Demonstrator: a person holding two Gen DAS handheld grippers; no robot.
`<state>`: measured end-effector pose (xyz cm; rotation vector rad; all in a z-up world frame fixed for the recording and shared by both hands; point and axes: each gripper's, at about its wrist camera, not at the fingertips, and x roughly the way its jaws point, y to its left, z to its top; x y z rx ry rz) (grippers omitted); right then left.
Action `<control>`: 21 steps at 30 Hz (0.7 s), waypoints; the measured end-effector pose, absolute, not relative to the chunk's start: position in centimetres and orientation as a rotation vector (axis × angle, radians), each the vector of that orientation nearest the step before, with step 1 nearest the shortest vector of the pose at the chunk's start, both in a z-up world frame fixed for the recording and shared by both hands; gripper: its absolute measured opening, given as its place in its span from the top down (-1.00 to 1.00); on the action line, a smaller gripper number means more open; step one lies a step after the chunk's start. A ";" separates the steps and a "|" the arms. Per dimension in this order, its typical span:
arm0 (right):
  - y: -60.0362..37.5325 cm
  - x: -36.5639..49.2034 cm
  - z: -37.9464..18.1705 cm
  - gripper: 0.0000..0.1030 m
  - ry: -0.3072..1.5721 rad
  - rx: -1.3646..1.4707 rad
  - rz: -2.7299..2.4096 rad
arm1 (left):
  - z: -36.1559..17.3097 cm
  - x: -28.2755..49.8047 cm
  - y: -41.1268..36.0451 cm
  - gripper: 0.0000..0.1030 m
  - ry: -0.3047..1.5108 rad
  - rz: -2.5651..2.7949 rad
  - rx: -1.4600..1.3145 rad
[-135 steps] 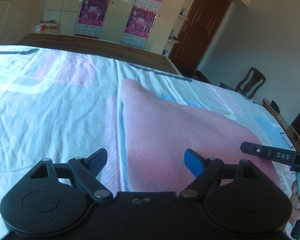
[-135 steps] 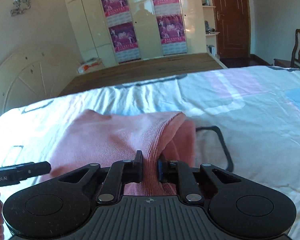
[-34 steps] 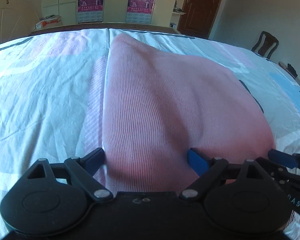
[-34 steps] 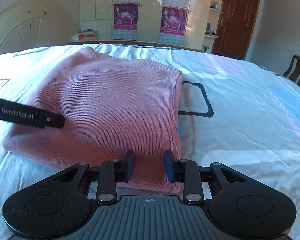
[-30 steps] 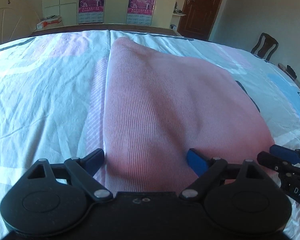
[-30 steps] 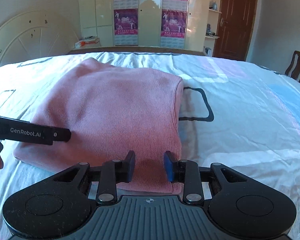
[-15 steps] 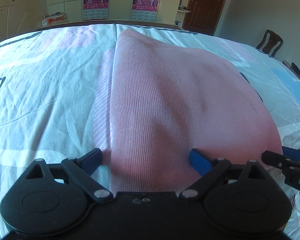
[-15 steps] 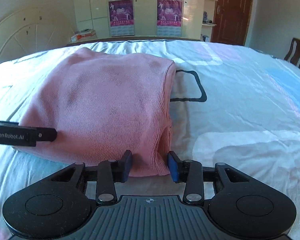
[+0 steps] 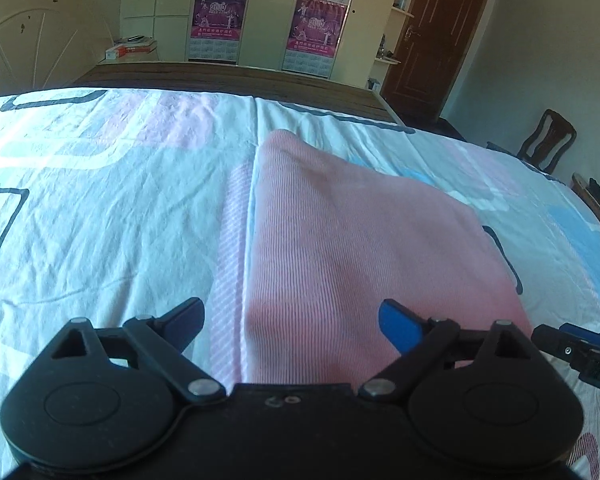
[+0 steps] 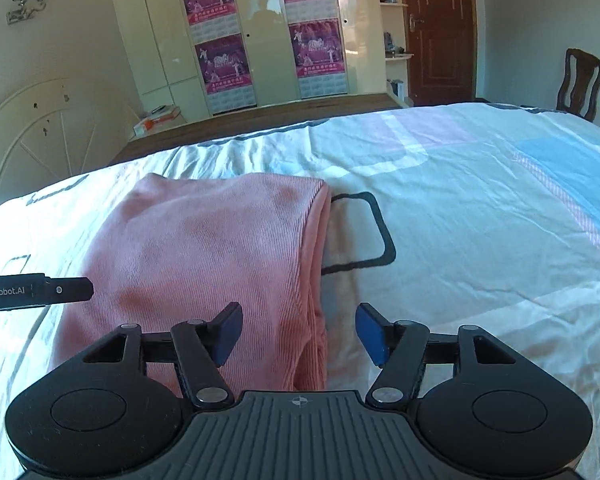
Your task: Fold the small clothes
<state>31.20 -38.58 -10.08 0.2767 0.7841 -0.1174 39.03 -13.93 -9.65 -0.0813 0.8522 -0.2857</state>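
A pink ribbed knit garment (image 9: 348, 240) lies folded flat on the bed; it also shows in the right wrist view (image 10: 204, 264). My left gripper (image 9: 292, 320) is open and empty, raised above the garment's near left edge. My right gripper (image 10: 298, 334) is open and empty, above the garment's near right corner. The right gripper's finger (image 9: 580, 350) shows at the right edge of the left wrist view. The left gripper's finger (image 10: 36, 290) shows at the left of the right wrist view.
The bed sheet (image 9: 100, 208) is white with pink, blue and black-outlined patches. Beyond the bed are a wooden footboard (image 9: 228, 76), cream wardrobes with purple posters (image 10: 260, 40), a brown door (image 10: 440, 28) and a wooden chair (image 10: 580, 84).
Both grippers have lifted and pulled back from the garment. My right gripper's jaws have opened wider. The garment lies still.
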 end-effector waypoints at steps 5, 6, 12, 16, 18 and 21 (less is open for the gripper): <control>-39.3 33.7 -9.6 -0.27 0.774 0.298 -0.116 | -9.6 41.1 -14.6 -0.82 0.847 -0.296 -0.076; -39.5 34.2 -9.6 -0.28 0.774 0.296 -0.115 | -9.8 41.5 -14.8 -0.82 0.856 -0.301 -0.074; -39.9 36.8 -10.6 -0.39 0.794 0.291 -0.101 | -11.4 43.7 -15.2 -0.80 0.897 -0.320 -0.079; -40.8 38.4 -12.1 -0.46 0.830 0.311 -0.097 | -12.5 44.7 -14.9 -0.85 0.918 -0.339 -0.111; -41.7 39.2 -13.1 -0.48 0.856 0.349 -0.085 | -12.9 45.1 -14.8 -0.88 0.923 -0.352 -0.125; -43.0 39.9 -14.8 -0.48 0.893 0.442 -0.062 | -13.7 45.9 -14.6 -0.90 0.951 -0.379 -0.166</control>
